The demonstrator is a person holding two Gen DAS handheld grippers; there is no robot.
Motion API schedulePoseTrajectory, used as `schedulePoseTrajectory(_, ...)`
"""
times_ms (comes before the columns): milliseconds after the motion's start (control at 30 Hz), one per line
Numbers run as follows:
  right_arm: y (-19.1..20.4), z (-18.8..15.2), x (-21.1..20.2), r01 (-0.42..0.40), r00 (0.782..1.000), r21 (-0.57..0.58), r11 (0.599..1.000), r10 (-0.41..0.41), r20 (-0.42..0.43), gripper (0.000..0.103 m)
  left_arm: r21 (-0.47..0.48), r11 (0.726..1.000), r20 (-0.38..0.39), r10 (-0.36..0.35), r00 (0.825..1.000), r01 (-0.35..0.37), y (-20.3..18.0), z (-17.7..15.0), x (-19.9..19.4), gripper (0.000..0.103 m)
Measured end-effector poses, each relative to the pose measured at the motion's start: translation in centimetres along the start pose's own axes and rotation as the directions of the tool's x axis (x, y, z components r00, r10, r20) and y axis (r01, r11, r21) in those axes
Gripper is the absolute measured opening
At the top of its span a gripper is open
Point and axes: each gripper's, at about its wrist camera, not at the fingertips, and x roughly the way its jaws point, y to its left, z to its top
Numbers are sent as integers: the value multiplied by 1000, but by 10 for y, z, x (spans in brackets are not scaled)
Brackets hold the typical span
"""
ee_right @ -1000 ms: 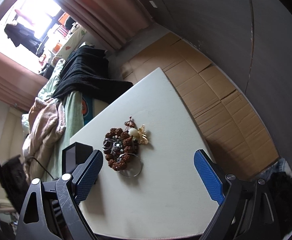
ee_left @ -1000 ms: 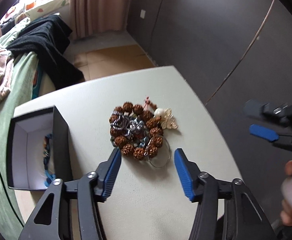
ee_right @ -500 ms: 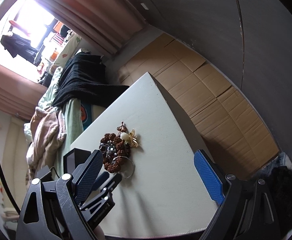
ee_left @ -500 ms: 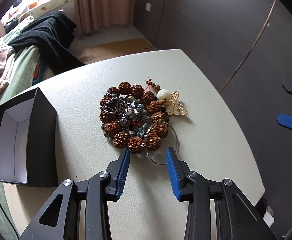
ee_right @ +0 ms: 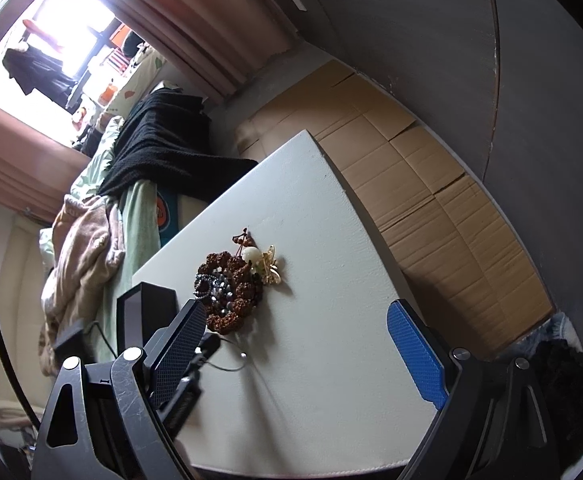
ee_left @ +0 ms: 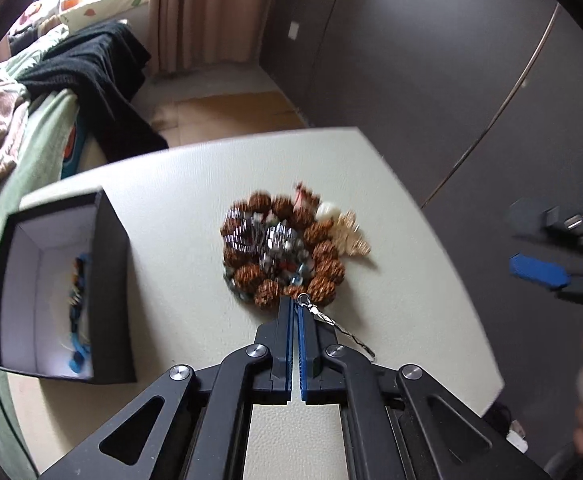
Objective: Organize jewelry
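A pile of jewelry (ee_left: 281,252) lies on the white table (ee_left: 179,184): a brown bead bracelet, silver pieces, a white bead and a gold butterfly (ee_left: 349,234). My left gripper (ee_left: 294,304) is shut on a thin silver wire bangle (ee_left: 331,322) at the pile's near edge. An open black box (ee_left: 51,292) with white lining stands at the left and holds a blue beaded piece (ee_left: 77,316). My right gripper (ee_right: 295,336) is open above the table, apart from the pile (ee_right: 231,280); the bangle (ee_right: 231,360) shows near it.
A bed with green sheet, black garment (ee_left: 91,76) and pink blanket lies beyond the table's left edge. Dark wall panels (ee_left: 431,60) stand to the right. Cardboard (ee_right: 431,184) covers the floor past the table's far edge.
My left gripper has gone from wide open to shut, closing on the silver bangle at the pile's near edge. The right gripper stayed open, shifting slightly.
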Motion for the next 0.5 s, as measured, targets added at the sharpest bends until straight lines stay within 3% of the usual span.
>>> schedulePoseTrajectory(400,17,-2,21,33,999,-36,999,-33,-4,92,-33,999,107,-39,994,43,26,14,-45,1)
schedulePoseTrajectory(500,22,-1,30,54,998,-61,997,-54,12,87,-54,997,130,-44,990,52,37,19,-50,1)
